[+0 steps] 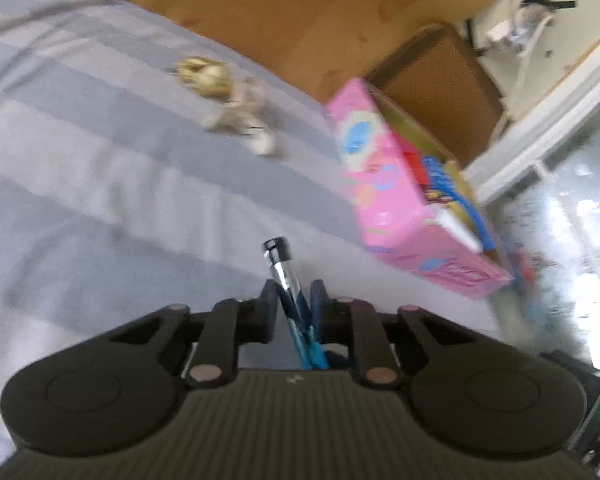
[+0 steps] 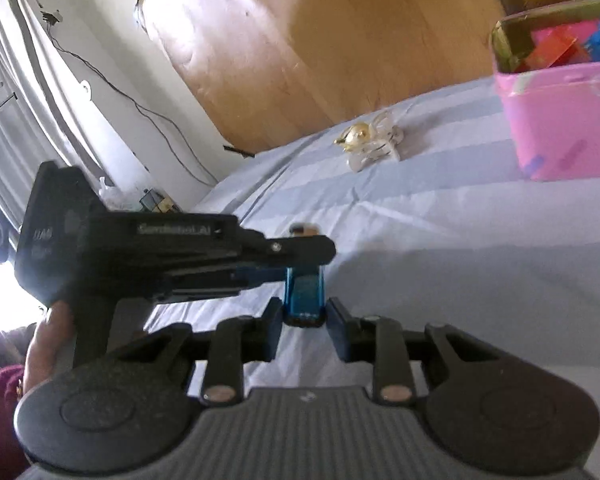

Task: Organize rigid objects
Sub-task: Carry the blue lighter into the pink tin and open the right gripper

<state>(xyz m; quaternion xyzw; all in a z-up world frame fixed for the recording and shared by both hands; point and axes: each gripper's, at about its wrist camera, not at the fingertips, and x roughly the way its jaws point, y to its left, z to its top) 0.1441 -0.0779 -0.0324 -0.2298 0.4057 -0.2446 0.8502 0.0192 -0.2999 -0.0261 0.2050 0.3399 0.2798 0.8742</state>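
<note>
My left gripper (image 1: 293, 292) is shut on a blue lighter (image 1: 290, 284) with a silver metal top, held above the striped bedsheet. In the right wrist view the left gripper (image 2: 300, 252) comes in from the left, holding the lighter (image 2: 304, 296) upright. My right gripper (image 2: 304, 314) is open, its fingers either side of the lighter's lower end; I cannot tell if they touch it. A pink box (image 1: 384, 184) with colourful items inside sits to the right on the bed; it also shows in the right wrist view (image 2: 564, 124).
A gold and clear glass ornament (image 1: 228, 100) lies on the grey striped bedsheet (image 1: 100, 184), also in the right wrist view (image 2: 370, 142). A wooden headboard (image 2: 340, 40) stands behind the bed. A brown stool (image 1: 440, 88) and a window are beyond the box.
</note>
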